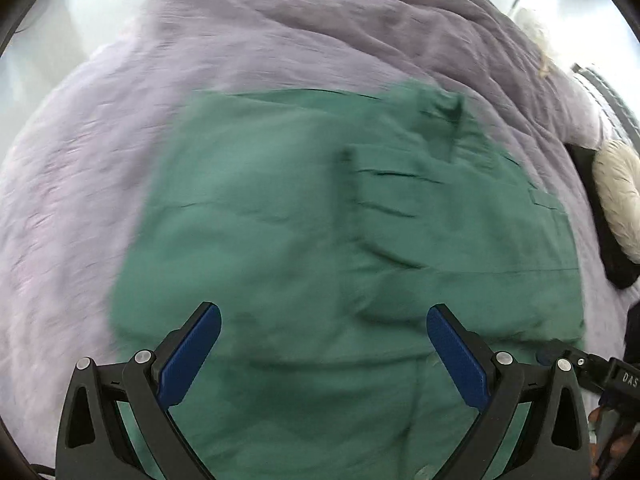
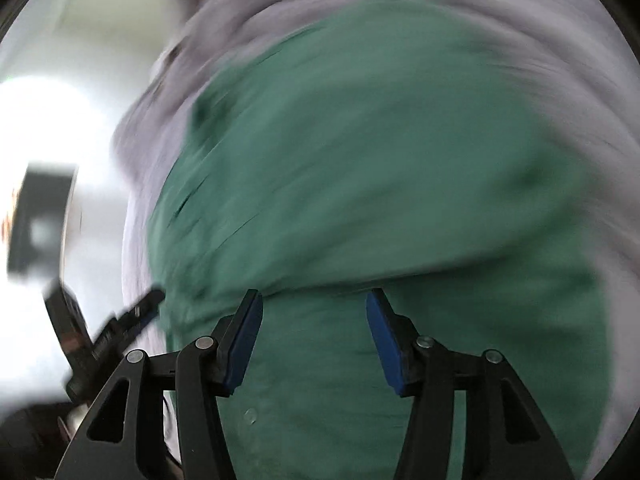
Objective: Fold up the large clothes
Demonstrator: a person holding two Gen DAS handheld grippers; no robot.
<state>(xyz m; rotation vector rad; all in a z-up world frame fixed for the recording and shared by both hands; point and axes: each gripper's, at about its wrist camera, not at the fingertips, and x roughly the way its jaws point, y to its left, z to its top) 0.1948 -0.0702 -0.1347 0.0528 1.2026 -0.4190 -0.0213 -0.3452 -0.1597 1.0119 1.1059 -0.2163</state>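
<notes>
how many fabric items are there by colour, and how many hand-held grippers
green garment: 1
lilac bedcover: 1
white fluffy item: 1
hand-held grippers, left and right, both open above the green garment: 2
total: 5

Lighting: soft, even daylight in both views, with a blown-out white glare patch at the left edge of the right wrist view and paler haze at the upper corners of the left wrist view. Sharpness: heavy motion smear across the green garment (image 2: 380, 160) in the right wrist view, milder blur on it in the left wrist view, creases partly legible. Distortion: strong fisheye bulge, dark circular vignette at all corners; shadows faint.
</notes>
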